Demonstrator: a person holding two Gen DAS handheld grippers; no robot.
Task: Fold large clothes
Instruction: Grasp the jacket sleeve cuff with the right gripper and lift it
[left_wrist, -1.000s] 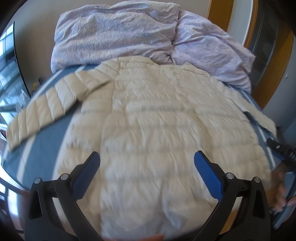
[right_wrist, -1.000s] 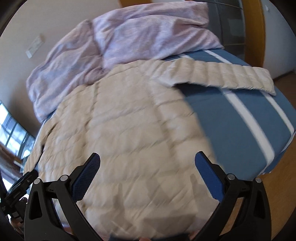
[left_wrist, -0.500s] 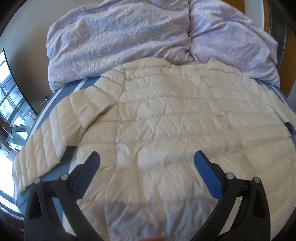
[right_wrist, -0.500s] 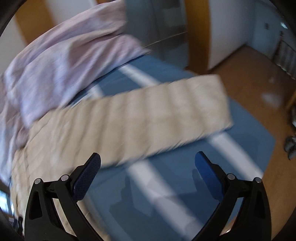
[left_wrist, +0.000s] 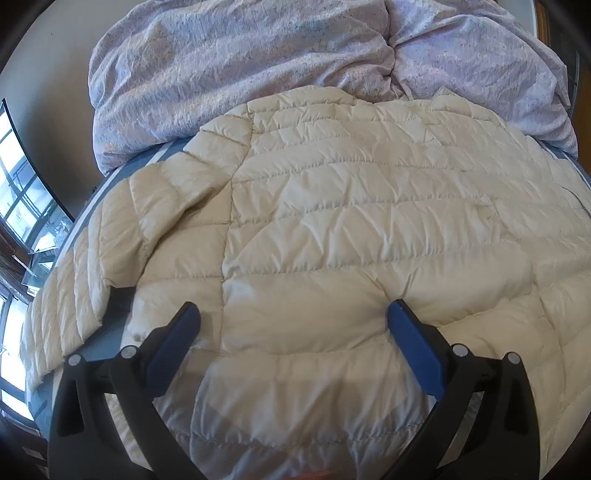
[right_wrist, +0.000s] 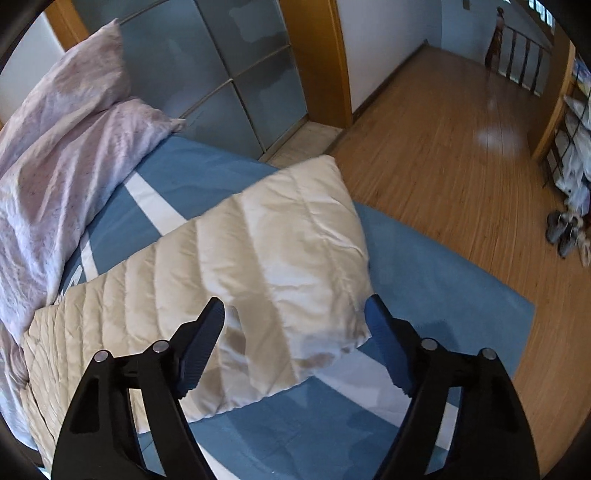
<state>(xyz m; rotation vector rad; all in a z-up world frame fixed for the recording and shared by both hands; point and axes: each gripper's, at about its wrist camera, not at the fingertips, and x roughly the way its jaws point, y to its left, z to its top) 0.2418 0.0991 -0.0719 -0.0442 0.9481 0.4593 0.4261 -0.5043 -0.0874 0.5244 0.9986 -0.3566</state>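
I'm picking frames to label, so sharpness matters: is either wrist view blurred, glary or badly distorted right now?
Left wrist view: sharp, soft daylight, the jacket bulges from fisheye curvature, with bright windows at the left edge. Right wrist view: the sleeve is slightly soft, a glare patch sits on the wooden floor, and door frames bend.

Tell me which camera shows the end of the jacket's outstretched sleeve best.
Right wrist view: the sleeve lies sharp between the closing right gripper. The left wrist view shows the jacket body, not this sleeve.

Cream quilted puffer jacket (left_wrist: 332, 229) spread flat on bed, sleeve (right_wrist: 258, 266) stretched sideways
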